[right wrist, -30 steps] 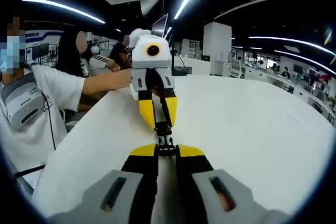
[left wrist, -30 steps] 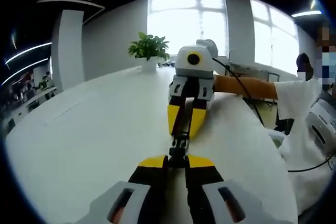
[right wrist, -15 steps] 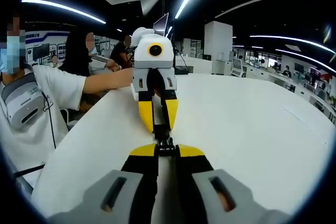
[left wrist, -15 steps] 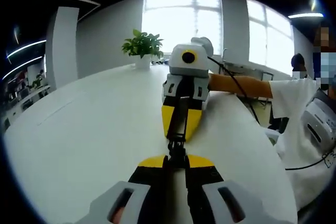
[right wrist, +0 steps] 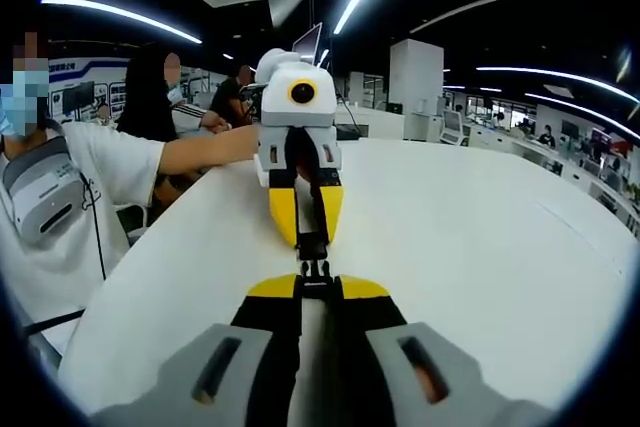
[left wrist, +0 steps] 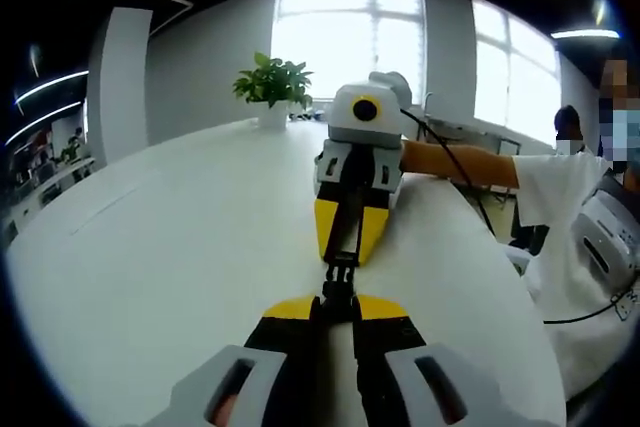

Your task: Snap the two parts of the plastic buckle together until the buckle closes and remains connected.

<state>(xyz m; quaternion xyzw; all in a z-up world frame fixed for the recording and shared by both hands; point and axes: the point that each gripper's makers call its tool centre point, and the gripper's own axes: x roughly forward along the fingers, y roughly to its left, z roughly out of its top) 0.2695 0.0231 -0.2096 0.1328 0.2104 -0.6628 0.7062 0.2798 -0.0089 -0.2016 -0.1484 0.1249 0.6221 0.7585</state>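
I count one small black plastic buckle (left wrist: pixel 339 278), made of two parts, and two grippers of mine, each with two yellow-tipped black fingers. In the left gripper view my left gripper (left wrist: pixel 337 305) has its fingers closed on the near part of the buckle, and my right gripper (left wrist: pixel 350 243) comes in from 12 o'clock with its fingers pinched on the far part. The buckle's long axis runs from 6 to 12 o'clock, straight between the two grippers, over the broad white round counter (left wrist: pixel 170 247). In the right gripper view the buckle (right wrist: pixel 314 265) lies the same way, between my right gripper (right wrist: pixel 318 287) and my left gripper (right wrist: pixel 305 230). One green potted plant (left wrist: pixel 272 87) stands at 11 o'clock.
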